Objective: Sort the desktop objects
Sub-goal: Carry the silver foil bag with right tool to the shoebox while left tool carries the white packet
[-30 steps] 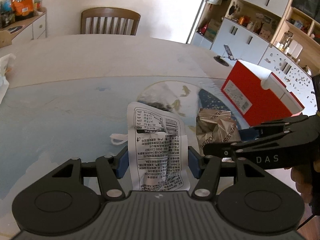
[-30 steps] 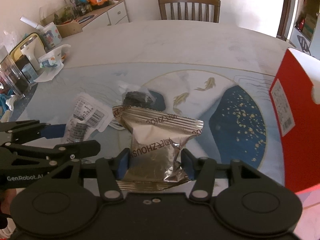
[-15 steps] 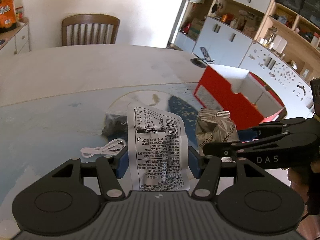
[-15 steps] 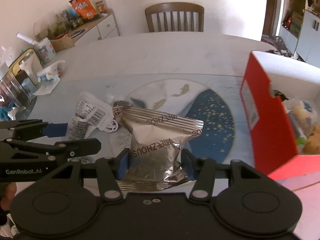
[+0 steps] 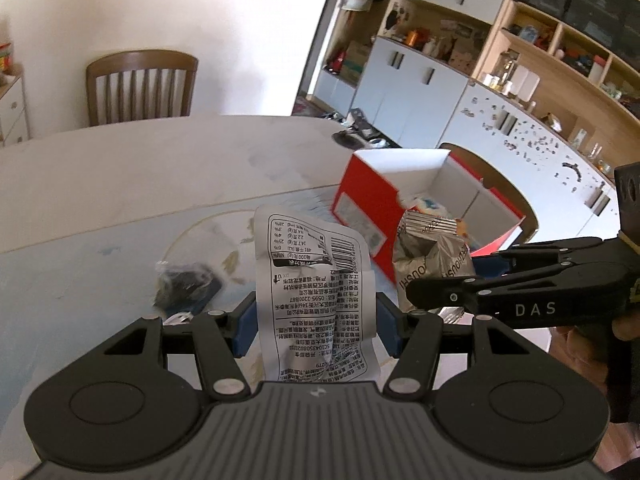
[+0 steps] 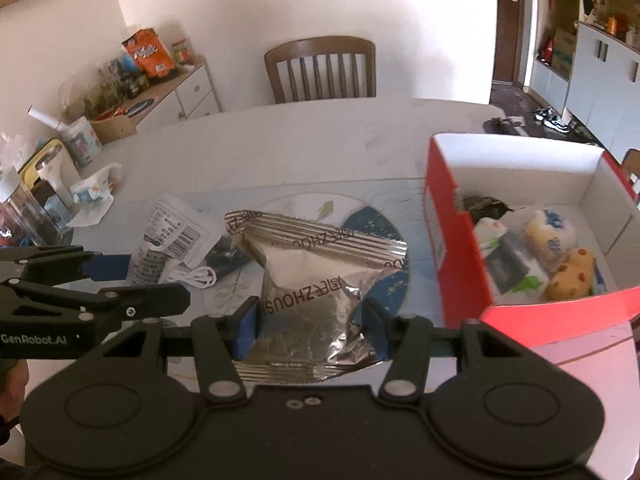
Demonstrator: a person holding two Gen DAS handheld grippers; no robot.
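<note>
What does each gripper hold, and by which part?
Left gripper: white printed packet, by its lower sides. Right gripper: silver foil packet, by its lower sides.

A pale round table (image 6: 304, 140) with a blue painted fish mat (image 6: 376, 224) carries an open red box (image 6: 452, 248), a coiled white cable (image 6: 196, 278), a dark wrapped item (image 5: 184, 284), perhaps a snack, and jars at its left edge (image 6: 24, 208).

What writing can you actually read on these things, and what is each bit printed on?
"DAS": side of the right gripper.
"GenRobot.AI": side of the left gripper.
"ZHOUS", mirrored: silver packet.
White packet: barcode and dense print, too small.
Red box label: blurred.
</note>
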